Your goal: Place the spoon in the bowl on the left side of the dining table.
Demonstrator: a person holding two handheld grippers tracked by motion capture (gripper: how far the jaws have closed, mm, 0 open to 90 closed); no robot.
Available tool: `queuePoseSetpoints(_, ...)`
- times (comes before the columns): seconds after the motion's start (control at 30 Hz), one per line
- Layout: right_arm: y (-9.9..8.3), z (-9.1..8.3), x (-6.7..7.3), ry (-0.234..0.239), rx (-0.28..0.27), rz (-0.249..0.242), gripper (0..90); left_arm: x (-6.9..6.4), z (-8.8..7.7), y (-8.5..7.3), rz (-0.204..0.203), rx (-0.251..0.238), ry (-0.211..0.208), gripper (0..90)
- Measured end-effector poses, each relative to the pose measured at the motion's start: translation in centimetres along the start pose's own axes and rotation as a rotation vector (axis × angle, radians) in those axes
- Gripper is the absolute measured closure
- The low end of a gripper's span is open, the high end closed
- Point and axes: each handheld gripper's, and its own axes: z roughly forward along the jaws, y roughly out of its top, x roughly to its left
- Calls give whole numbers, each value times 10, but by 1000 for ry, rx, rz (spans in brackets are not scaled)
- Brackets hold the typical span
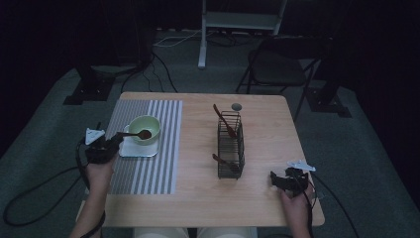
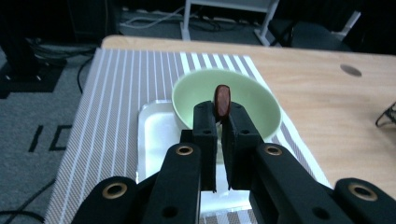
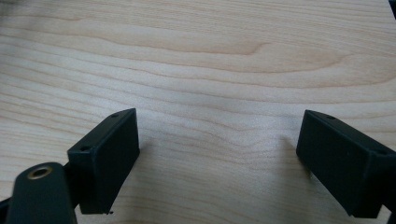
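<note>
A brown spoon (image 2: 222, 99) is clamped by the left gripper (image 2: 218, 122) over a green bowl (image 2: 252, 100); striped mat (image 2: 112, 93) beneath. The right gripper (image 3: 219, 154) is held agape above bare wooden table (image 3: 210, 60). Dark room.

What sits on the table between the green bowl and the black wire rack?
In the high view, only the striped mat's right edge and bare wood lie between the green bowl and the wire rack.

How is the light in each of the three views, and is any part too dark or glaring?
High view: dim, room behind nearly black, wooden table still readable. Left gripper view: brighter; the white square tray glares under the pale green bowl. Right gripper view: evenly lit wood, soft shadows beside the right gripper, whose near jaws look slightly soft.
</note>
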Motion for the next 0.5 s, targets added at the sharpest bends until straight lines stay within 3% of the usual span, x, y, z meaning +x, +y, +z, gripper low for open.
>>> queuePoseSetpoints(0.17,0,0,0,0,0,0,125,3,4,-14,-19,26,-7,842)
queuePoseSetpoints(0.37,0,0,0,0,0,0,124,2,7,-19,-13,38,-15,836)
queuePoseSetpoints(0.5,0,0,0,0,0,0,125,-1,10,-18,-10,34,-22,762)
